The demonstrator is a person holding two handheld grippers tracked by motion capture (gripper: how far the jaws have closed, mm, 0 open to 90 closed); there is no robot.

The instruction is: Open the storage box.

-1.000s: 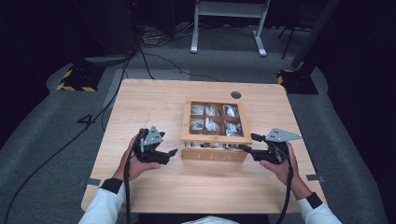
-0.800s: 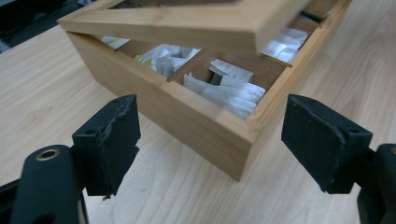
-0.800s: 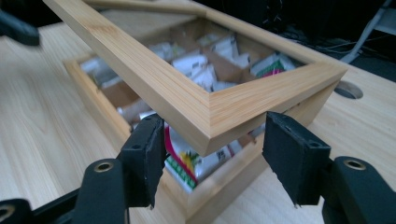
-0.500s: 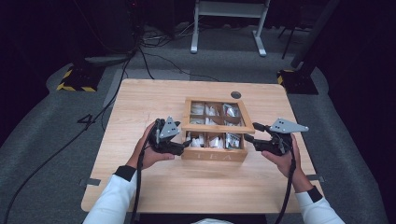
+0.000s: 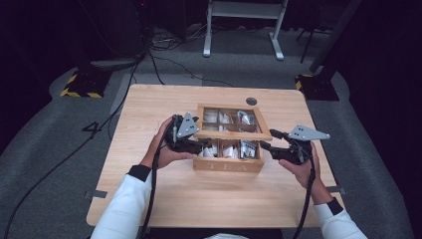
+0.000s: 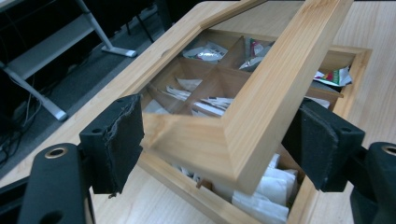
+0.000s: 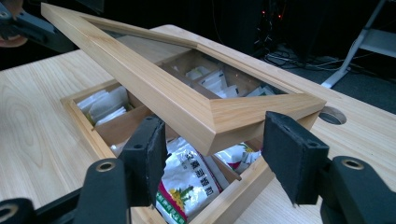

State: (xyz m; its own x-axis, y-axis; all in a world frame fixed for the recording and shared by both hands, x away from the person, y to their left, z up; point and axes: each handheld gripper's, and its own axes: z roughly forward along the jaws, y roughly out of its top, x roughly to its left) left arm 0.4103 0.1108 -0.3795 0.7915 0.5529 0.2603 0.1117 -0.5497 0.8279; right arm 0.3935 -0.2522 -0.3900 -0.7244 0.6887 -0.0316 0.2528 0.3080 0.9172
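A wooden tea box [image 5: 227, 166] marked TEA stands mid-table, its compartments holding tea bags [image 7: 187, 182]. Its glass-paned lid [image 5: 233, 135] is tilted up at the front, hinged at the back. My left gripper [image 5: 201, 144] is at the lid's front left corner, and in the left gripper view both pads press that corner of the lid [image 6: 261, 93], so the left gripper [image 6: 219, 140] is shut on it. My right gripper [image 5: 266, 146] is at the front right corner. There the lid [image 7: 187, 102] pokes between the jaws of the right gripper [image 7: 217, 149], which stands open with gaps beside both pads.
The light wooden table [image 5: 149, 109] has a round cable hole [image 5: 251, 101] behind the box. Beyond its far edge are a white frame [image 5: 244, 15], floor cables and a yellow-black striped block [image 5: 79, 87]. Bare tabletop lies left, right and in front of the box.
Both grippers have moved inward from beside the box to the lid's front corners. The lid's front edge has risen off the box.
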